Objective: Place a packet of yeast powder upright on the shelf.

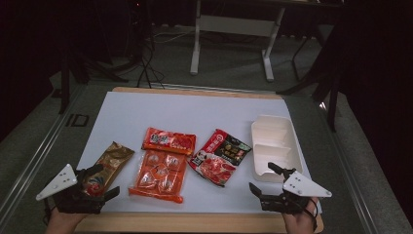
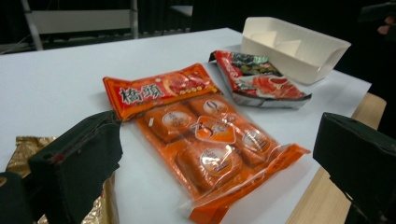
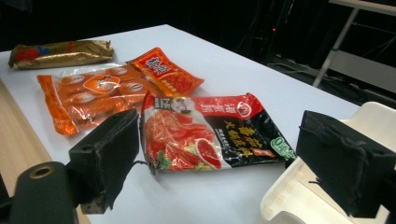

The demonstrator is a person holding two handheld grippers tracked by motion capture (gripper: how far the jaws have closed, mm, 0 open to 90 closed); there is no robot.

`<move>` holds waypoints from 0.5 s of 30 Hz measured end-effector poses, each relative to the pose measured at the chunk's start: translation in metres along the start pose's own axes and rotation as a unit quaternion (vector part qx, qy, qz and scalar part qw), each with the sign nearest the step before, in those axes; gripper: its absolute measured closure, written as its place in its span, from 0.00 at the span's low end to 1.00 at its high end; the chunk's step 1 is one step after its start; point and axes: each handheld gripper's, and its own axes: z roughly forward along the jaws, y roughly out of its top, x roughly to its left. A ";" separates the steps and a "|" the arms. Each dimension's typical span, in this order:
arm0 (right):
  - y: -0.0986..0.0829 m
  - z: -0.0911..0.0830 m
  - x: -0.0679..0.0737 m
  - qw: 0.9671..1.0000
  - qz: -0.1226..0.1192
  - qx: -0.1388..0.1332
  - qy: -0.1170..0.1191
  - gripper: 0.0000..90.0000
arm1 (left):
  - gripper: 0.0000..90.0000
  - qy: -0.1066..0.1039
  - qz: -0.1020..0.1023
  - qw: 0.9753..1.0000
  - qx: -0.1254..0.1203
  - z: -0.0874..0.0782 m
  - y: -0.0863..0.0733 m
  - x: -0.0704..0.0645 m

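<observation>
Bench (image 1: pixel 146 109), white sheet over a wooden top, carrying five items.

Gold packet (image 1: pixel 108 165): near left, lying flat, its near end between the jaws of the left hand-held gripper (image 1: pixel 100 181); jaws apart, not clamped on it.

Orange multi-pack (image 1: pixel 159 176): centre, flat, just right of the gold packet.

Red-orange packet (image 1: pixel 169 140): touching the multi-pack's far edge.

Red-and-black packet (image 1: pixel 219 156): right of centre, angled, between the multi-pack and the tray.

White tray (image 1: pixel 275 146): right side, divided into compartments, holding nothing.

Right hand-held gripper (image 1: pixel 264 179): near right, jaws apart, holding nothing, one jaw over the tray's near edge.
</observation>
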 end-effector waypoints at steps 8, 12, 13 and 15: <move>0.001 0.002 0.002 1.000 0.016 0.006 0.009 0.12 | 0.01 0.005 0.017 1.000 -0.001 -0.003 0.022 0.003; 0.004 0.003 0.006 1.000 0.015 -0.001 0.001 0.11 | 0.01 0.019 0.022 1.000 0.001 -0.003 0.032 0.007; 0.005 0.002 0.007 1.000 0.016 -0.005 0.000 0.11 | 0.01 0.023 0.023 0.999 0.000 -0.003 0.035 0.008; 0.005 0.002 0.009 1.000 0.012 -0.007 0.005 0.11 | 0.02 0.029 0.027 0.999 0.001 -0.001 0.040 0.010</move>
